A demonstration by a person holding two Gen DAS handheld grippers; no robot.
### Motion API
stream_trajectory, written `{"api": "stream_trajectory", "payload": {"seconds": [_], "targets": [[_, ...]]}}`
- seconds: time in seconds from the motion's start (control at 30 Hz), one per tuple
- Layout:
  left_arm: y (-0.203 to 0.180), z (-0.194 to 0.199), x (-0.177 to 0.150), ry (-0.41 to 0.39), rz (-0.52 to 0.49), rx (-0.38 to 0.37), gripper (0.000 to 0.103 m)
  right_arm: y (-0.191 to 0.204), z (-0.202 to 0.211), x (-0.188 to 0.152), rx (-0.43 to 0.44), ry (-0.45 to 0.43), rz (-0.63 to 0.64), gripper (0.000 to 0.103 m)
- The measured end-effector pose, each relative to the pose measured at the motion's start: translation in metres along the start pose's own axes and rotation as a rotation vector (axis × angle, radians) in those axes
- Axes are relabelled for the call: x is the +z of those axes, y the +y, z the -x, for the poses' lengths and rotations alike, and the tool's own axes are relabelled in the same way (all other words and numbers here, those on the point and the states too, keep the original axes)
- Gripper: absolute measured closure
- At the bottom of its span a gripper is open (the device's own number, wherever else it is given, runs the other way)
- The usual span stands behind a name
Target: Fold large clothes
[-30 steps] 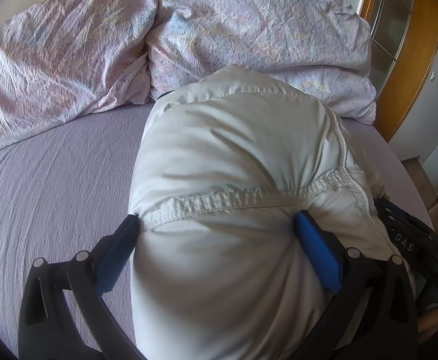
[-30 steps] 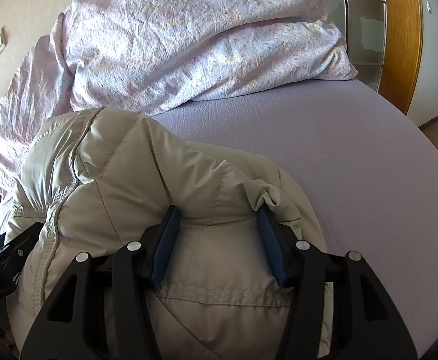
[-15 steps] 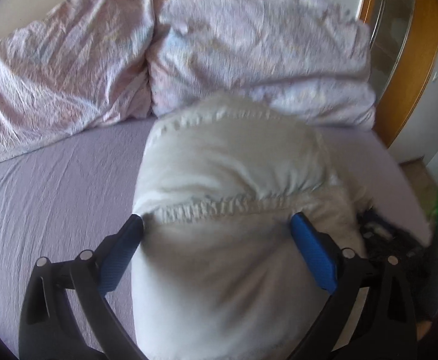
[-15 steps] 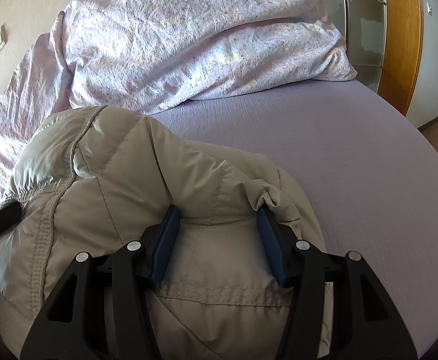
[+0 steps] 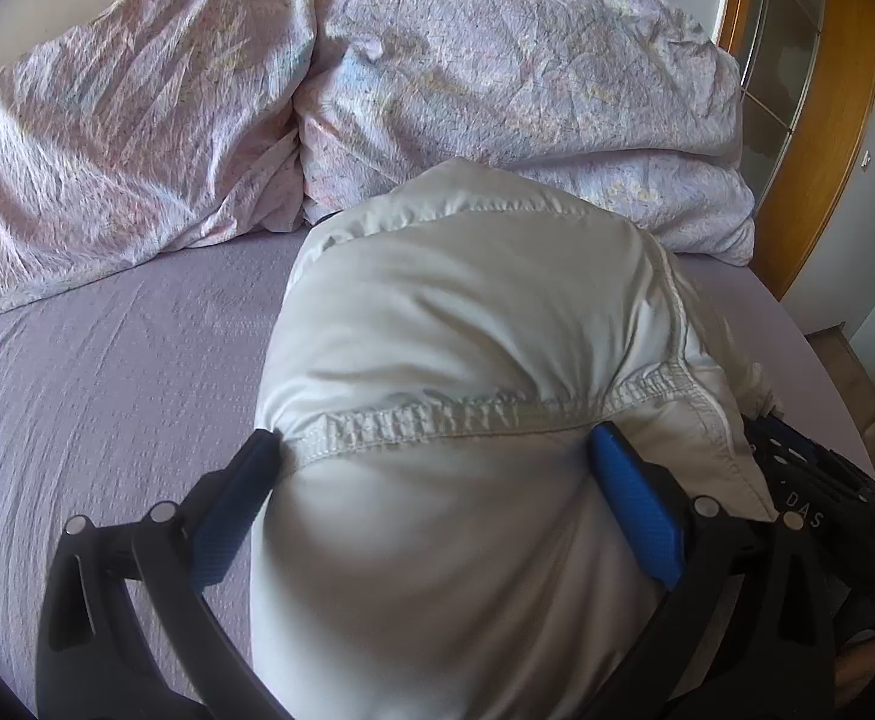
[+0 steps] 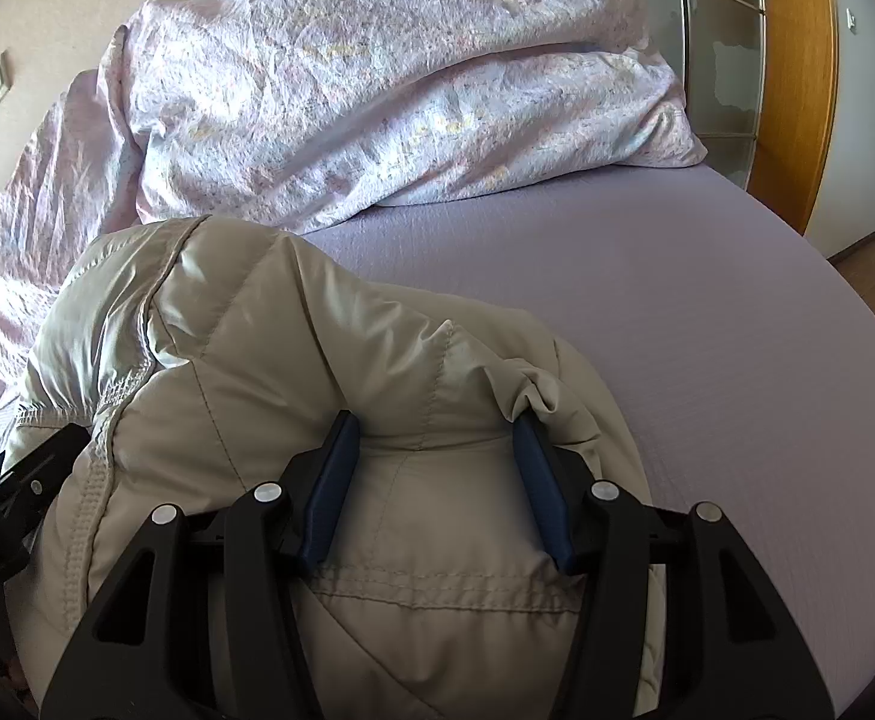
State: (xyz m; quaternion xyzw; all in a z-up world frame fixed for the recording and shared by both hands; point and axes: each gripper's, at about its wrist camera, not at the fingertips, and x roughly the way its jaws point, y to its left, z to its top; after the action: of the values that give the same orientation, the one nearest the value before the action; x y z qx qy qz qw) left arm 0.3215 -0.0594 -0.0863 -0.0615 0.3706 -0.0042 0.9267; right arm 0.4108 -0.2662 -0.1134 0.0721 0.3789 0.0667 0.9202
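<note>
In the left wrist view, the left gripper was clamped on a thick bulge of the pale puffy jacket, its blue pads pressed into the fabric on either side just below a gathered, stitched hem. The jacket bulked up between the jaws and hid most of the ground ahead; it sat above the lilac bed sheet, with the crumpled floral duvet heaped behind it near the wall. At the right edge part of the other black tool showed, close against the jacket.

In the right wrist view, the right gripper was likewise closed on a padded fold of the same jacket, the pads dented into the quilted cloth above a double seam. The garment lay to the left and front of that gripper, at the near part of the bed, with open bed sheet stretching away to the right and the duvet beyond.

As a judgement, the step in hand was carrying a gathered portion of the jacket with both grippers, either to lay it out or to bring one part over another. The next move would call for both hands travelling together, keeping the slippery, springy padding pinched, then lowering it flat onto the free sheet before letting go.
</note>
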Motion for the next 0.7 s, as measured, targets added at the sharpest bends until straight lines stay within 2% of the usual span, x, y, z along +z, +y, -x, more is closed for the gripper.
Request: {"api": "stream_trajectory", "payload": {"seconds": [0.3,0.47,0.57,0.7], "targets": [[0.002,-0.004,-0.002,-0.004,0.002,-0.005,0.002,-0.003,0.000,-0.001,0.013,0.008,-0.014,0.047],[0.003,-0.004,-0.002,0.002,0.006,-0.010,0.002,-0.005,0.006,0.007,0.009,0.058,-0.030,0.047],[0.005,-0.004,-0.002,0.003,0.010,-0.017,0.002,-0.013,0.010,0.005,0.032,0.064,-0.078,0.047],[0.006,-0.004,-0.002,0.002,0.010,-0.022,0.002,-0.013,0.000,-0.002,0.038,0.082,-0.066,0.047]]}}
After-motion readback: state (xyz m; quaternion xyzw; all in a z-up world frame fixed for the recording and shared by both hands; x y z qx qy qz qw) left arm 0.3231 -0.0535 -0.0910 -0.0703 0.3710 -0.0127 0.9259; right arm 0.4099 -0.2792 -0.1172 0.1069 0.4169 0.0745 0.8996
